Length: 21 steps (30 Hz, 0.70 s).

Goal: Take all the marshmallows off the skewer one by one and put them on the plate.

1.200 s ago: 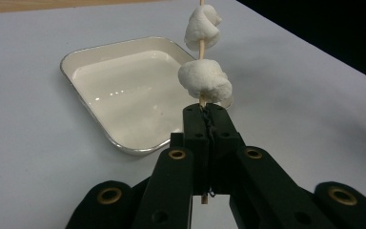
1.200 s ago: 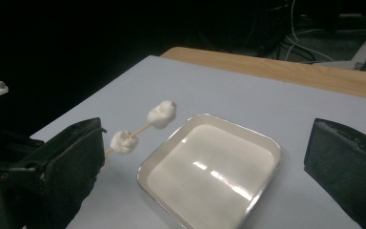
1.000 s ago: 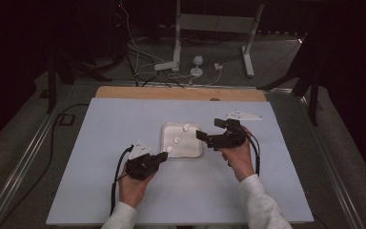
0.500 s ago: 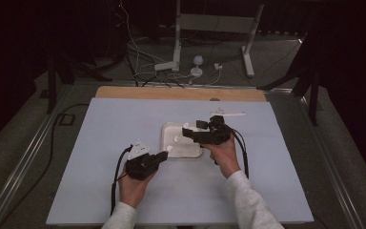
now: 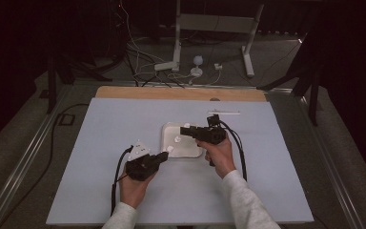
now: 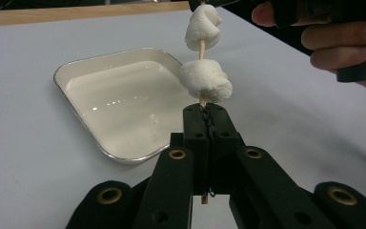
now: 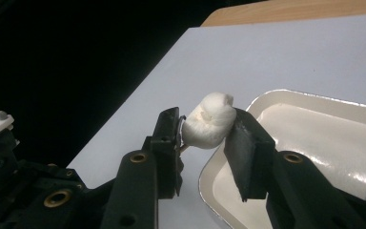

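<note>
The right tongs point(image 7: 205, 126) have just been closing on the upper marshmallow point(image 7: 208, 125), and their pads now press its two sides, so the soft lump could squash or tear if the squeeze goes on, leaving bits stuck to the stick. A pull off the line of the wooden stick point(image 6: 201, 48) could bend or snap it, or twist it out of the left tongs point(image 6: 206, 112), which are clenched on its lower end. If the upper marshmallow slides off with a jerk, it may miss the white tray point(image 6: 76, 71) and drop on the pale tabletop point(image 5: 100, 129). The lower marshmallow point(image 6: 205, 80) might also be dragged up with it, since the two sit close on the same stick. As for places, the stick rises from the left tongs, the lower marshmallow just above their tips and the upper one a little higher, gripped between the right tongs. In the high view both tongs meet over the tray's near left part, mid-tabletop, with the left hand point(image 5: 134, 188) near and the right hand point(image 5: 219, 155) to the right.
</note>
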Each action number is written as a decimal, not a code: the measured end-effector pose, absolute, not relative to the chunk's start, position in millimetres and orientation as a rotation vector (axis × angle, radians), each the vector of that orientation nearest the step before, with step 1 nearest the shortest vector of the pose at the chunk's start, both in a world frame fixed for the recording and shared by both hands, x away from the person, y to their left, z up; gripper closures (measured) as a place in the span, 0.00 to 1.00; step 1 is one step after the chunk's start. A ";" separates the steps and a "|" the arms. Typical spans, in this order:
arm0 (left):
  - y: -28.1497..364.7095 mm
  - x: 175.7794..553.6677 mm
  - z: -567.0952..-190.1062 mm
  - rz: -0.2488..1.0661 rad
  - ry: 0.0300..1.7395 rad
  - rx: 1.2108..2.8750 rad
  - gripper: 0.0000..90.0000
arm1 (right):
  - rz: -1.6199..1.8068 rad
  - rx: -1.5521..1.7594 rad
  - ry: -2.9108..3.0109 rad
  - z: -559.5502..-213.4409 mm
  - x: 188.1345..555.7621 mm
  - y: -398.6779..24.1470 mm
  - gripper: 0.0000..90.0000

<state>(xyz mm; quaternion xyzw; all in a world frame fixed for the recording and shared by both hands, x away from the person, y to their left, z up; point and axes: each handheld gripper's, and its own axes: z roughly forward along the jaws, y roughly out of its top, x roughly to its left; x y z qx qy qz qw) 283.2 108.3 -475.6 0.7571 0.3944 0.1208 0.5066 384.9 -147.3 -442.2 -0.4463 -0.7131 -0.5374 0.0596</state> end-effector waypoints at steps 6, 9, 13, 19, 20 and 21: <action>106.3 281.8 -475.4 0.303 0.932 1.826 1.00 | -1.664 -1.373 -2.150 -438.3 384.8 -148.7 0.81; 106.1 280.7 -474.8 0.316 0.928 1.825 1.00 | -1.702 -1.377 -2.179 -433.7 383.2 -148.5 0.84; 104.7 279.5 -474.2 0.330 0.920 1.828 1.00 | -1.719 -1.389 -2.201 -430.7 381.9 -147.4 0.86; 105.7 277.6 -471.1 0.357 0.915 1.841 1.00 | -1.735 -1.399 -2.250 -426.2 380.4 -143.8 0.87; 105.8 277.5 -470.8 0.361 0.917 1.842 1.00 | -1.736 -1.404 -2.262 -425.4 380.1 -142.6 0.88; 106.3 277.2 -470.6 0.362 0.919 1.840 1.00 | -1.738 -1.402 -2.268 -425.0 380.0 -141.8 0.88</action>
